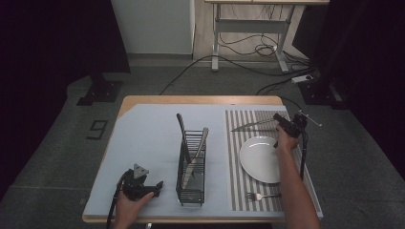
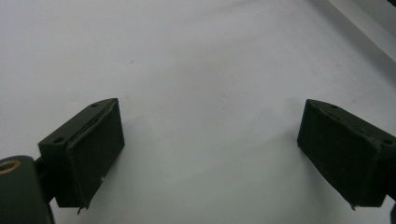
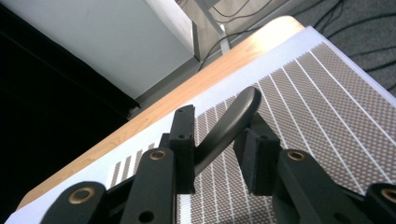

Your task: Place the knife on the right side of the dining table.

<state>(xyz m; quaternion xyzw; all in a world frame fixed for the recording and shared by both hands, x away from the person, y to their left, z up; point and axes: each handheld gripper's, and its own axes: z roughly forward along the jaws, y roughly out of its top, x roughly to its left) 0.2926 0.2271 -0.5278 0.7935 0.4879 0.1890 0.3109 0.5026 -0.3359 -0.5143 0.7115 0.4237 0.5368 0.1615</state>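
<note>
My right claw [image 3: 217, 156] is clenched on the dark handle of a knife [image 3: 229, 126]; the handle passes between the two jaws and its rounded end sticks out beyond them. In the high view I see this claw [image 1: 285, 125] at the far right of the tabletop [image 1: 143, 138], above the striped placemat [image 1: 237, 167] and just behind the white plate [image 1: 255, 160], with the forearm stretched forward. The knife [image 1: 253, 126] lies almost level, its long axis across the placemat and its blade pointing left. My left claw [image 2: 210, 144] is released, jaws wide apart over the bare pale surface. It rests [image 1: 143, 186] near the front left edge, beside the wire rack [image 1: 191, 164].
</note>
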